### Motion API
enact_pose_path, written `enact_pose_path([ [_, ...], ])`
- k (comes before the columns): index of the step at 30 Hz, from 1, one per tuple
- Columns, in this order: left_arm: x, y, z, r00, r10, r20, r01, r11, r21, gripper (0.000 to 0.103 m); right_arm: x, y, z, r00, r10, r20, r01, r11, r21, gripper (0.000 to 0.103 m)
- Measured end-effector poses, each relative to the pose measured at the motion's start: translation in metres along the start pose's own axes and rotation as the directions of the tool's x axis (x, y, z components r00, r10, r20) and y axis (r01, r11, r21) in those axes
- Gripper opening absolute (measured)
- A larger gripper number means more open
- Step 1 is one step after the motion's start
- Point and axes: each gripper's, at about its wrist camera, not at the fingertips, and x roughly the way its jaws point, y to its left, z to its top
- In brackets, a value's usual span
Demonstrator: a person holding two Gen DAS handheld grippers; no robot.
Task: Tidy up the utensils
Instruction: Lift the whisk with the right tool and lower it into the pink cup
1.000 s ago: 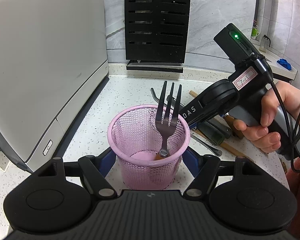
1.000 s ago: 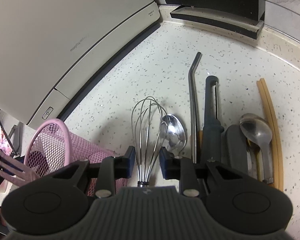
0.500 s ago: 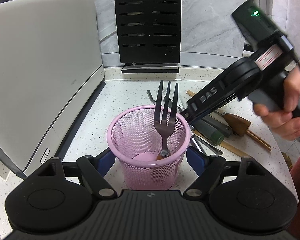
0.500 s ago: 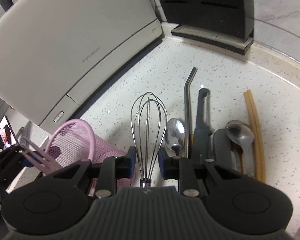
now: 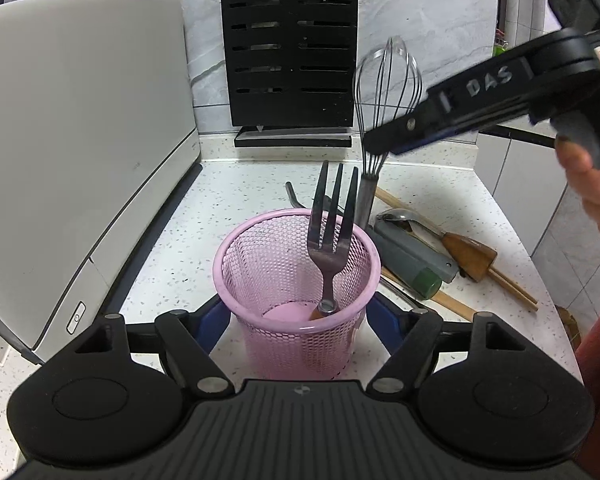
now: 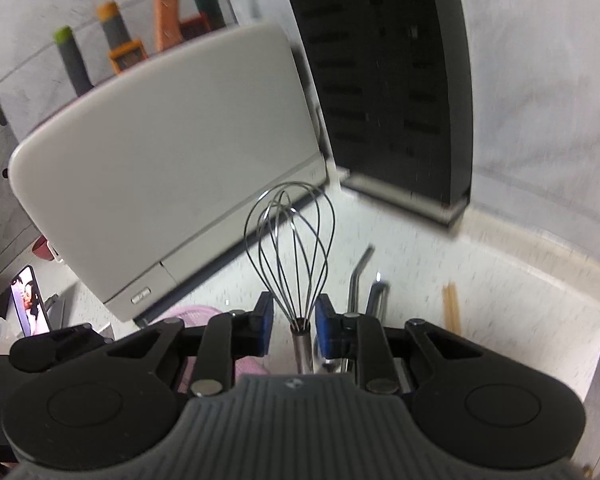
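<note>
A pink mesh cup (image 5: 300, 344) stands on the speckled counter with a dark fork (image 5: 332, 240) upright in it, tines up. My left gripper (image 5: 298, 316) straddles the cup low down; its jaws are closing and the blue pads (image 5: 216, 318) touch the cup's sides. My right gripper (image 5: 376, 140) is shut on a wire whisk (image 5: 384, 92), held in the air behind and to the right of the cup, wire head up. In the right wrist view the whisk (image 6: 290, 248) rises from between the right gripper's (image 6: 296, 320) pads, and the cup's rim (image 6: 196, 314) shows at lower left.
A large white appliance (image 5: 80, 140) fills the left side. A black knife block (image 5: 292, 52) stands against the back wall. A spoon, a grey peeler (image 5: 412, 256), chopsticks and a metal straw lie right of the cup. A person's hand (image 5: 592, 188) grips the right tool. The counter ends at the right.
The right gripper has lifted the whisk off the counter and tilted upward. The left gripper's jaws widened around the pink cup, then narrowed back onto it.
</note>
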Motion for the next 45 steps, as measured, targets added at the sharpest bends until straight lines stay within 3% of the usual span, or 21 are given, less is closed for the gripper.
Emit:
enact_pose_path([
  [8, 0.003, -0.004, 0.003, 1.0, -0.008, -0.004, 0.008, 1.0, 0.009, 0.083, -0.022, 0.0, 0.009, 0.995, 0.027, 0.099, -0.024, 0.999, -0.025, 0.02],
  [13, 0.005, -0.008, 0.005, 1.0, -0.017, -0.006, 0.017, 1.0, 0.017, 0.083, -0.046, -0.004, 0.017, 0.976, 0.061, 0.208, -0.06, 0.998, -0.012, 0.02],
  [17, 0.007, -0.01, 0.007, 1.0, -0.021, -0.008, 0.021, 1.0, 0.019, 0.083, -0.053, -0.002, 0.02, 0.965, 0.099, 0.243, -0.098, 0.995, -0.017, 0.02],
  [26, 0.009, -0.017, 0.009, 1.0, -0.023, -0.011, 0.023, 1.0, 0.02, 0.083, -0.042, 0.012, 0.014, 0.968, 0.155, 0.2, -0.147, 0.988, -0.052, 0.02],
  [39, 0.009, -0.017, 0.008, 1.0, -0.022, -0.005, 0.022, 1.0, 0.014, 0.083, -0.011, 0.03, -0.006, 0.991, 0.101, 0.093, -0.086, 0.984, -0.153, 0.02],
  [42, 0.009, -0.018, 0.008, 1.0, -0.01, 0.003, 0.01, 1.0, 0.017, 0.087, -0.002, 0.034, -0.011, 0.996, 0.06, 0.06, -0.048, 0.982, -0.183, 0.021],
  [45, 0.01, -0.019, 0.008, 1.0, -0.01, 0.012, 0.01, 1.0, 0.018, 0.09, 0.0, 0.03, -0.011, 0.996, 0.079, 0.042, -0.072, 0.984, -0.162, 0.021],
])
